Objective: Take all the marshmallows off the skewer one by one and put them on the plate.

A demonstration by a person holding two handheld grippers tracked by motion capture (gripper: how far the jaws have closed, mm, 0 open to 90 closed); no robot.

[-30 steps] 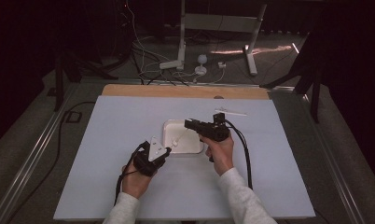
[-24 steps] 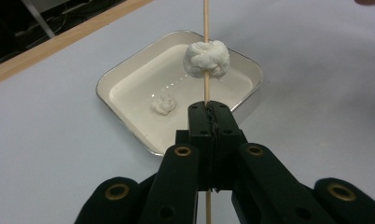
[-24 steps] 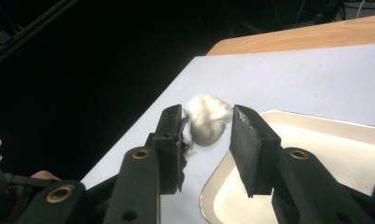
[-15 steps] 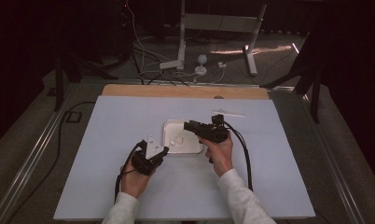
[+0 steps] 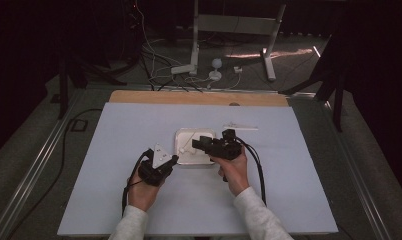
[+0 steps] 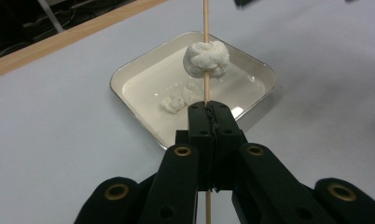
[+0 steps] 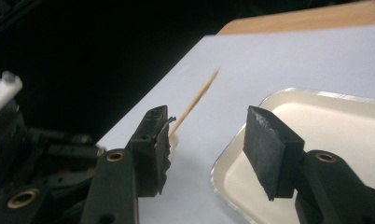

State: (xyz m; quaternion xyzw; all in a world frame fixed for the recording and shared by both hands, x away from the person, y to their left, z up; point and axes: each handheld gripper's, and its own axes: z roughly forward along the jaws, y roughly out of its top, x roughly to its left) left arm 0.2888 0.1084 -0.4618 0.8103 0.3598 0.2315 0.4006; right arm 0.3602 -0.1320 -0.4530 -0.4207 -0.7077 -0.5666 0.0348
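My left gripper (image 6: pixel 208 108) is shut on a thin wooden skewer (image 6: pixel 205 28) that stands up from its jaws. A white doughy ball (image 6: pixel 206 59) is threaded on the skewer, above a square white tray (image 6: pixel 129 77) holding more white lumps (image 6: pixel 178 98). In the high view the left gripper (image 5: pixel 175 159) sits at the tray's (image 5: pixel 183 135) near left corner. My right gripper (image 5: pixel 195 143) reaches left over the tray. Its jaws (image 7: pixel 206 126) are open with nothing between them. Beyond its left jaw lie the skewer (image 7: pixel 195 105) and the tray rim (image 7: pixel 223 158).
The tray sits mid-table on a pale sheet (image 5: pixel 114 200). A small white strip (image 5: pixel 240 127) lies behind the tray to the right. A wooden edge (image 5: pixel 199 97) runs along the far side, with cables and stand legs (image 5: pixel 214 65) on the floor beyond.
My right gripper has shifted a little left and nearer, over the tray. The left gripper with the skewer has hardly moved.
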